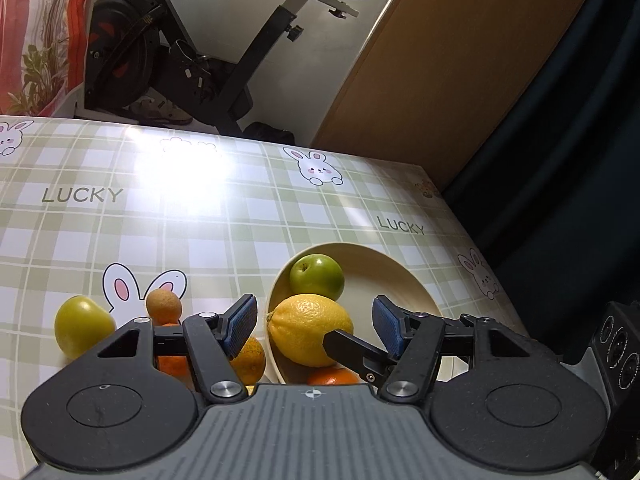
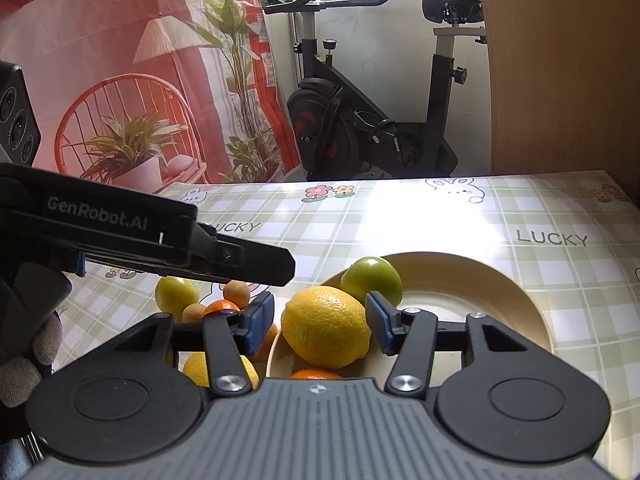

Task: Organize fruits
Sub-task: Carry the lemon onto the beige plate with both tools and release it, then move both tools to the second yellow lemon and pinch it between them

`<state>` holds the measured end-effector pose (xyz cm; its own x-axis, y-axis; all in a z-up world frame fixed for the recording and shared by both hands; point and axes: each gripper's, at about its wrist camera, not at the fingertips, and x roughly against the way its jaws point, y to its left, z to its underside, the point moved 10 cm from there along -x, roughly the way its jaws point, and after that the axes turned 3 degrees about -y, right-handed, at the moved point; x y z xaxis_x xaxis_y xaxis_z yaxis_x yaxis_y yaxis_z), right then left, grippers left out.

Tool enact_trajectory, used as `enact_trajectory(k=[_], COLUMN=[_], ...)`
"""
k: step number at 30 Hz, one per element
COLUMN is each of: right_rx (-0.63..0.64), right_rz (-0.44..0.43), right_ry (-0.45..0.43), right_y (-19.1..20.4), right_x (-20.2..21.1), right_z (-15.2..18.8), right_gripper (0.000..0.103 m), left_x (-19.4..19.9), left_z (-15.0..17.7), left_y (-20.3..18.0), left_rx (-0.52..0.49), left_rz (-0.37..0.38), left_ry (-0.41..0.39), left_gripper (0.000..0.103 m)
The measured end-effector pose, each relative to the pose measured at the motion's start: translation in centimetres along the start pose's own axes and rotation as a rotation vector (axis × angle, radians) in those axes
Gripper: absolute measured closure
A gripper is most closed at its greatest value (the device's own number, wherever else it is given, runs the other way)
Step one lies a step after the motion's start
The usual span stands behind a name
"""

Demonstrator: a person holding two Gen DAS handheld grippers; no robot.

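1. Grey ribbed housing with two black round pivots fills the near edge of both wrist views; each claw's blue-padded fingers reach forward from it.
2. At the far left of the green-checked tablecloth (image 1: 168, 232) lies a yellow-green round fruit (image 1: 82, 330), with a small brown-orange round fruit (image 1: 163, 306) just right of it and a second small brown fruit (image 2: 195, 313) near it in the right wrist view.
3. Partly hidden behind the left gripper (image 1: 314, 328) fingers, mandarin oranges (image 1: 251, 358) sit on the cloth just left of the bowl.
4. Right of them stands the cream shallow bowl (image 1: 400, 276), holding a large yellow lemon (image 1: 310, 328) at its near left, a green apple (image 1: 317, 276) touching it on the far side, and an orange mandarin in the bowl (image 1: 332, 377) below the lemon.
5. The left gripper's jaws stand spread apart with nothing between the pads; the lemon lies beyond them.
6. The right gripper (image 2: 320, 320) is likewise spread wide, pads either side of the lemon but clear of it.
7. In the right wrist view the left gripper's black body crosses from the left, level and above the loose fruit, held by a grey-gloved hand (image 2: 24, 364).
8. A black exercise bike (image 2: 360, 120) stands beyond the table.
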<state>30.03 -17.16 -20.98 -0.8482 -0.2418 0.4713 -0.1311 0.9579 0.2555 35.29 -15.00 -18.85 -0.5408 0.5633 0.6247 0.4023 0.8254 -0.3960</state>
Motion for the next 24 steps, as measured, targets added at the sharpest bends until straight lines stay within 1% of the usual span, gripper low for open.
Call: enact_trajectory(k=[5,8,13,17,24], right_rx=[0.036,0.058,0.089,0.127,0.159], right_rz=[-0.042,-0.067,-0.092,-0.108,-0.109], right_ry=[-0.009,0.004,0.043,0.067,0.095], right_y=[2.2,3.6,5.4,6.5,7.2], right_x=[0.4,0.3,-0.1,-0.2,-0.4], right_z=[0.0,0.7,2.2,3.2,4.9], right_gripper=[0.049,0.049,0.049,0.049,0.049], left_x=[3.5,5.2,6.2,7.0,6.5], left_z=[-0.2,0.8,2.4,3.4,5.2], left_y=[3.1,4.7,6.4,7.2,7.3], left_rx=[0.066,0.109,0.114,0.151,0.170], left_rz=[-0.042,-0.069,-0.130,-0.113,-0.082], left_ry=[-0.055,-0.072,-0.071,-0.062,-0.052], left_gripper=[0.037,0.037,0.037,0.037,0.037])
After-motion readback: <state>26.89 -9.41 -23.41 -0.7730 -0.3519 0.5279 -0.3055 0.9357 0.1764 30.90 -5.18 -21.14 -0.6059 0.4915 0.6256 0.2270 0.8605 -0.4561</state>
